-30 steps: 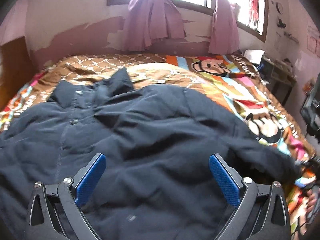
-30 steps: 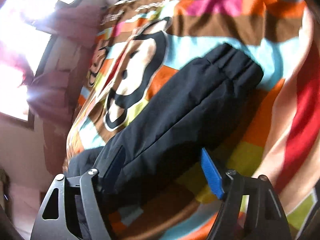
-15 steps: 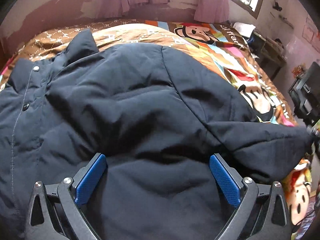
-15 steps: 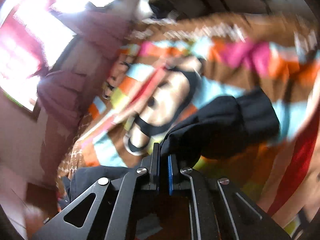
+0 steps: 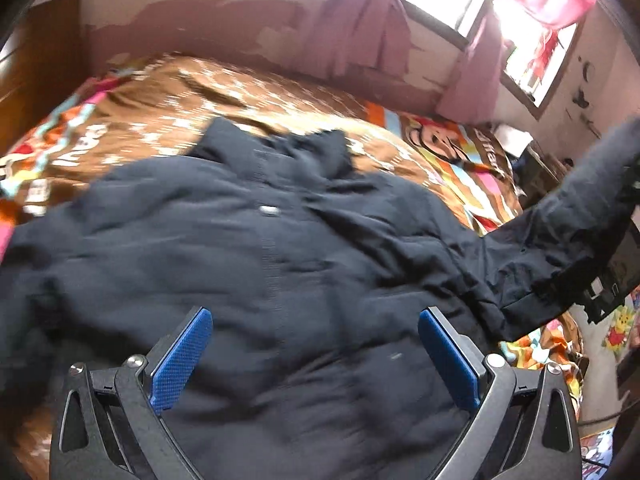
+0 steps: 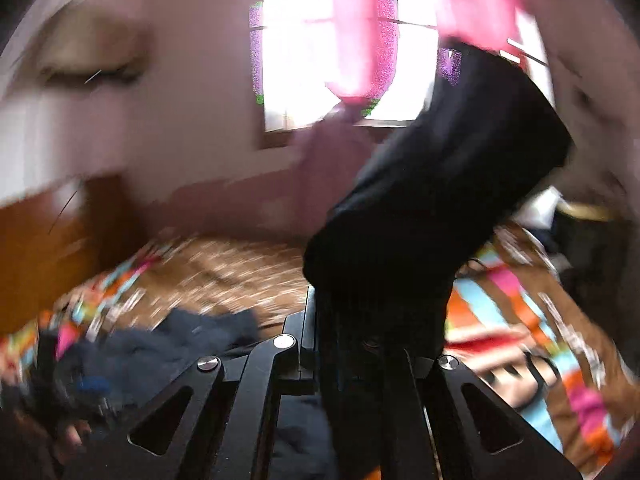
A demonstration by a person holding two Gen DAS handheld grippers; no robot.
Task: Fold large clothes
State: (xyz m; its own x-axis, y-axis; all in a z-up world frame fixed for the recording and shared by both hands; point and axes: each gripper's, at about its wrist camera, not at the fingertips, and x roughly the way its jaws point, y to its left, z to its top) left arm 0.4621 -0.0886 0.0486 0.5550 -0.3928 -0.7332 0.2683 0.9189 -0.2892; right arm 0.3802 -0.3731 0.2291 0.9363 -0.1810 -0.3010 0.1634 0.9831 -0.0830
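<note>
A big dark navy padded jacket (image 5: 280,248) lies spread on the bed, collar toward the far wall. My left gripper (image 5: 316,356) hovers over its lower part, blue pads wide apart and nothing pinched between them. The jacket's right sleeve (image 5: 580,208) is lifted off the bed toward the right edge of the left wrist view. In the right wrist view my right gripper (image 6: 320,320) is shut on that sleeve (image 6: 440,184), which stands up in front of the window. The rest of the jacket (image 6: 168,344) lies low at the left.
The bed carries a brown and striped cartoon-monkey blanket (image 5: 460,152). Pink curtains (image 5: 360,28) hang at the window behind it. A wooden headboard (image 5: 36,60) is at the left. Furniture with clutter (image 5: 540,160) stands past the bed's right side.
The right gripper closed on the sleeve, rolled and lifted it high off the blanket. The left gripper stayed open and pulled back, so more of the jacket and the collar show.
</note>
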